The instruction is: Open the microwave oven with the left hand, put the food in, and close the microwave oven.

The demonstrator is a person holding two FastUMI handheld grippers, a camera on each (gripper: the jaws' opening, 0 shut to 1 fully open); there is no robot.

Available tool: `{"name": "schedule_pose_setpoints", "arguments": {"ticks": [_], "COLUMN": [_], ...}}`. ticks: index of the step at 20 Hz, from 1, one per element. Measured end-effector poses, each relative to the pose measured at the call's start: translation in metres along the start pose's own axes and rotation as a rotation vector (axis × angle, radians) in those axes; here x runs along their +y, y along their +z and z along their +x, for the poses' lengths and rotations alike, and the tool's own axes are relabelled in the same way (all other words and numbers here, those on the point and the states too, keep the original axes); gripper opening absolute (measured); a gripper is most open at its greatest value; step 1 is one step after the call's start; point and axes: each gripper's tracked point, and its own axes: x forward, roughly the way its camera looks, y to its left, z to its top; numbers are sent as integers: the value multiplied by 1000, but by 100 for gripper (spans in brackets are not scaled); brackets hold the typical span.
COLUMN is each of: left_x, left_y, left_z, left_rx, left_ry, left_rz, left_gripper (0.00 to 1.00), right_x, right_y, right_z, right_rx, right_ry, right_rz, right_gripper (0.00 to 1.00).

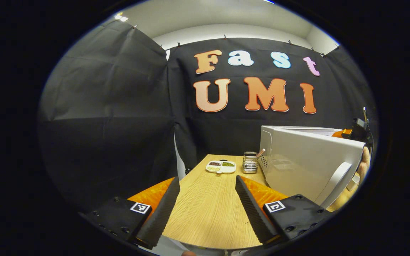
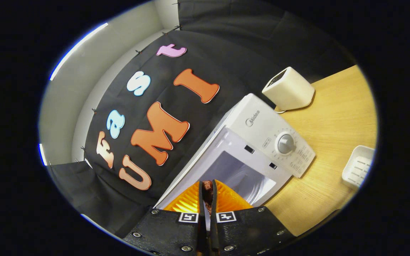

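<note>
Gaping wide over the pale wooden bench (image 1: 205, 220), left claw (image 1: 205, 185) with nothing between its fingers. Beyond it, near the bench's far end, a white divided dish (image 1: 221, 166) of dark, green and pale foods, just beside a square wire-metal holder (image 1: 250, 162) with a utensil handle poking out. To the right, the white microwave oven (image 1: 297, 156) with its door (image 1: 311, 167) swung open toward the camera, curved pale handle (image 1: 336, 183) on the near edge. Past the door's far edge, part of a person's hand (image 1: 365, 163) and an orange-and-black device, hard to make out.

Pinched almost together in the right gripper view, right claw (image 2: 207, 190) on a small dark reddish-brown piece of food (image 2: 208, 188), held at the open mouth of the microwave oven (image 2: 262, 142); white cavity directly ahead of the fingertips. Round grey dial (image 2: 285, 143) on the control panel beside the opening. Farther off on the bench (image 2: 333, 117), a cream boxy appliance (image 2: 288, 89) near the oven's back corner and a white slotted tray (image 2: 358, 170) well apart at the bench's edge.
</note>
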Motion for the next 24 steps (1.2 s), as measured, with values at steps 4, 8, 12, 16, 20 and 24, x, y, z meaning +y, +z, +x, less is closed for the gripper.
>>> {"name": "schedule_pose_setpoints", "arguments": {"ticks": [4,8,12,16,20,24], "left_x": [1,2,2,0,-8,-4], "left_y": [-9,-4,-4,-2,-6,-1], "left_z": [12,22,31,43,45,38], "left_rx": [22,10,10,3,12,-4], "left_ry": [0,1,15,19,-3,9], "left_rz": [-22,-11,20,26,8,30], "left_gripper": [100,96,96,96,100,100], "right_x": [2,-7,-20,-25,-41,-59], "right_y": [-23,-48,-80,-83,-64,-43], "right_z": [42,85,120,131,131,129], "right_rx": [-14,2,48,52,28,6], "right_ry": [-5,-22,-57,-81,-157,-226], "right_rz": [16,17,-9,-87,-261,-374], "right_gripper": [4,4,4,13,24,32]}}
